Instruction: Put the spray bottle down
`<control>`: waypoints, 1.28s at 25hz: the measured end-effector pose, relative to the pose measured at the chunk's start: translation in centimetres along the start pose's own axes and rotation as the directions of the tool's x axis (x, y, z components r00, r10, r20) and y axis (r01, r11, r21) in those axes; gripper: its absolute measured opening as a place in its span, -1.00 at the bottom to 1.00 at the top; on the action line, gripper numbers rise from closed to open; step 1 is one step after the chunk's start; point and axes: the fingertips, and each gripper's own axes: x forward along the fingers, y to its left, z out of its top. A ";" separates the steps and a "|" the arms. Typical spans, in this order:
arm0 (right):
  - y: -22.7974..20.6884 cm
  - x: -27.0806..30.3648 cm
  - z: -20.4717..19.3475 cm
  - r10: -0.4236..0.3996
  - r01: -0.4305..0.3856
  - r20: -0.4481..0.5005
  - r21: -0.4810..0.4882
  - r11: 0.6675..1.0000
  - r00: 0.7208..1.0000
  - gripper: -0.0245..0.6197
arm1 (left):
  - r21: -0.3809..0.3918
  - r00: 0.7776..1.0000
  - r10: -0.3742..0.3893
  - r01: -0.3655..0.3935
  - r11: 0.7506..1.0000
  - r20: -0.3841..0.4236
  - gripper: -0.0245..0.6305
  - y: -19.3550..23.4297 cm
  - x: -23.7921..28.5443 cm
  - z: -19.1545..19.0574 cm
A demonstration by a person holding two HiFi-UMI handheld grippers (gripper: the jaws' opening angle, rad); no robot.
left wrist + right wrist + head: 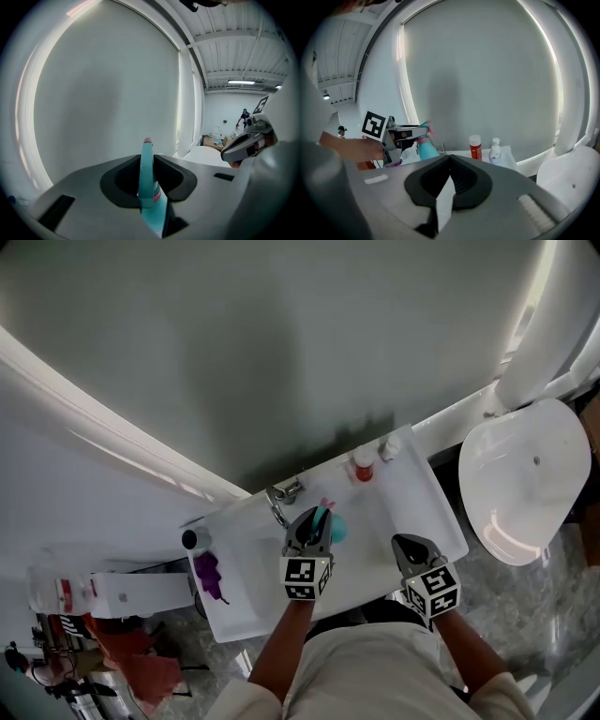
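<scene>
A teal spray bottle (330,524) with a pink nozzle is held above the white sink basin (251,554), near the faucet (281,495). My left gripper (314,523) is shut on its neck and trigger. In the left gripper view the teal bottle (148,183) stands pinched between the two dark pads. The right gripper view shows the same bottle (425,147) hanging from the left gripper (407,132). My right gripper (406,547) hovers over the counter's right part with its jaws (450,158) shut and nothing between them.
A red bottle (363,466) and a small white pump bottle (390,446) stand at the counter's back right. A purple item (208,573) and a grey cylinder (195,539) lie at the left end. A white toilet (525,479) is to the right.
</scene>
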 end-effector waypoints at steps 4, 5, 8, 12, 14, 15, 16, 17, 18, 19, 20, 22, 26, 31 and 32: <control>-1.6 1.1 -0.5 0.004 -0.004 -0.015 0.009 1.000 1.000 -0.89 | 0.004 0.999 0.036 -0.036 0.999 -0.004 -0.67 0.9 3.1 -0.3; -2.0 1.4 -0.6 0.004 -0.003 -0.018 0.013 1.000 1.000 -0.89 | 0.004 0.999 0.045 -0.045 0.999 -0.002 -0.67 1.2 3.9 -0.4; -2.8 2.0 -0.8 0.003 -0.002 -0.022 0.015 1.000 1.000 -0.89 | 0.011 0.998 0.063 -0.063 0.998 0.009 -0.67 2.0 6.1 -0.6; -3.6 2.8 -0.9 0.003 -0.003 -0.032 0.013 1.000 0.999 -0.89 | 0.038 0.997 0.082 -0.082 0.996 0.006 -0.67 3.1 9.3 -1.8; -4.1 3.3 -0.9 0.001 0.000 -0.039 0.016 1.000 0.999 -0.89 | 0.041 0.996 0.093 -0.093 0.995 -0.006 -0.67 3.7 10.9 -2.6; -4.4 3.4 -1.0 -0.001 0.002 -0.041 0.018 1.000 0.999 -0.89 | 0.042 0.995 0.100 -0.100 0.994 -0.010 -0.67 4.0 11.5 -2.9; -4.6 3.5 -1.1 -0.003 0.004 -0.044 0.021 1.000 0.999 -0.89 | 0.044 0.994 0.108 -0.107 0.993 -0.013 -0.67 4.2 12.1 -3.3; -4.8 3.6 -1.2 -0.004 0.005 -0.047 0.024 1.000 0.999 -0.89 | 0.046 0.993 0.114 -0.114 0.992 -0.015 -0.67 4.4 12.7 -3.6; -5.0 3.6 -1.3 -0.005 0.006 -0.050 0.027 1.000 0.999 -0.89 | 0.048 0.993 0.121 -0.120 0.992 -0.019 -0.67 4.6 13.2 -3.9; -5.1 3.7 -1.5 -0.004 0.006 -0.053 0.030 1.000 0.999 -0.89 | 0.049 0.992 0.126 -0.125 0.991 -0.024 -0.67 4.9 13.8 -4.3; -5.2 3.8 -1.6 -0.004 0.005 -0.057 0.031 1.000 0.998 -0.89 | 0.050 0.991 0.130 -0.128 0.990 -0.029 -0.67 5.2 14.3 -4.6; -5.4 4.0 -1.9 -0.002 0.004 -0.065 0.031 1.000 0.998 -0.89 | 0.052 0.990 0.135 -0.133 0.990 -0.035 -0.67 5.7 15.3 -5.1; -5.9 4.2 -2.6 -0.002 0.004 -0.080 0.030 1.000 0.997 -0.89 | 0.064 0.989 0.146 -0.143 0.988 -0.040 -0.67 6.6 17.0 -5.9; -6.7 4.3 -3.2 -0.007 0.010 -0.099 0.033 0.999 0.995 -0.89 | 0.091 0.990 0.136 -0.132 0.987 -0.041 -0.67 7.0 18.5 -6.8; -6.8 4.3 -3.4 -0.007 0.011 -0.102 0.034 0.999 0.995 -0.89 | 0.095 0.990 0.138 -0.134 0.986 -0.040 -0.67 7.1 18.7 -6.9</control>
